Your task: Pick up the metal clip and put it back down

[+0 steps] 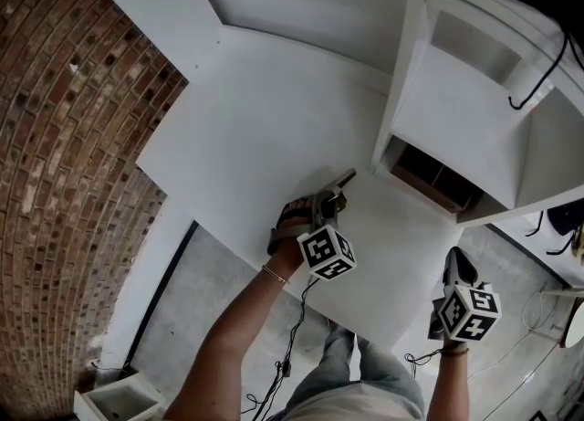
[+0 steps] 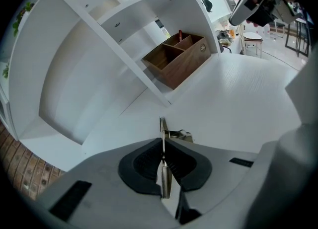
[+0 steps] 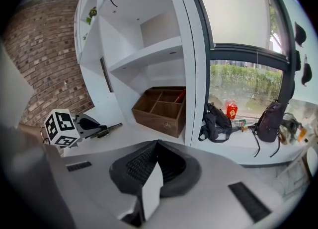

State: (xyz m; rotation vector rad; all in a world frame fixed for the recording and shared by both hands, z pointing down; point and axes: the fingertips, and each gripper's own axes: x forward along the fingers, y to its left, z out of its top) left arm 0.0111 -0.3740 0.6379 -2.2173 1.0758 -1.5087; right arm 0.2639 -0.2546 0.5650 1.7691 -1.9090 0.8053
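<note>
Surface: white table (image 1: 274, 109).
Left gripper (image 2: 163, 146): we pinch the metal clip (image 2: 162, 125) edge-on between the pads.
Right gripper (image 3: 156, 143): we hold it clenched, nothing inside.

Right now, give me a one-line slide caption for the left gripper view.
Left hand-held gripper shut on the metal clip, with the white desk and a wooden box ahead.

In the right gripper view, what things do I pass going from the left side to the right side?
left gripper → metal clip → wooden box → black bag → backpack
</note>
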